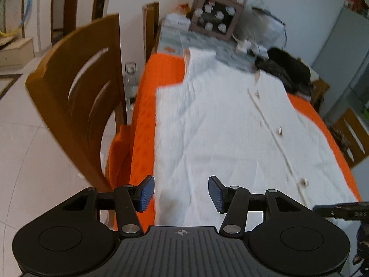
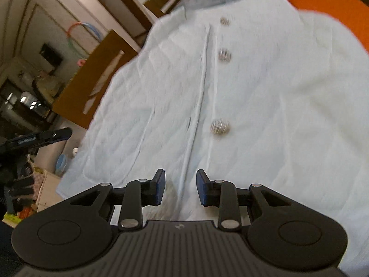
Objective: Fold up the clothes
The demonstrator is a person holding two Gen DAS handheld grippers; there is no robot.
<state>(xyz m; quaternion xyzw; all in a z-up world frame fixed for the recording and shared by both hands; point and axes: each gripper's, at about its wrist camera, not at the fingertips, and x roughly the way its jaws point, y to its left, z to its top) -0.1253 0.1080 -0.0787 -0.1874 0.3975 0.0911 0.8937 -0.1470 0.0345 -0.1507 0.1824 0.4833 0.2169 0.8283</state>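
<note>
Lying flat on the orange tabletop (image 1: 170, 69), front up: white vest (image 1: 219, 120), buttons (image 2: 220, 126) in a line down its placket, hem toward both cameras. Cloth wrinkled, faint brownish stain near the hem.

Left tongs (image 1: 181, 192) apart, above the hem at the vest's left edge, nothing between the blue pads (image 1: 145, 194). Touching the cloth or not: cannot tell.

Right tongs (image 2: 180, 189) apart too, above the hem beside the placket, empty. Each view catches the other tool at its edge.

Far end of tabletop: box (image 1: 216, 16) with white flowers, dark cloth (image 1: 288, 69) by the vest's shoulder. Wooden chair (image 1: 76, 97) at the left side, bottle (image 1: 131, 80) behind it. Both views motion-blurred.
</note>
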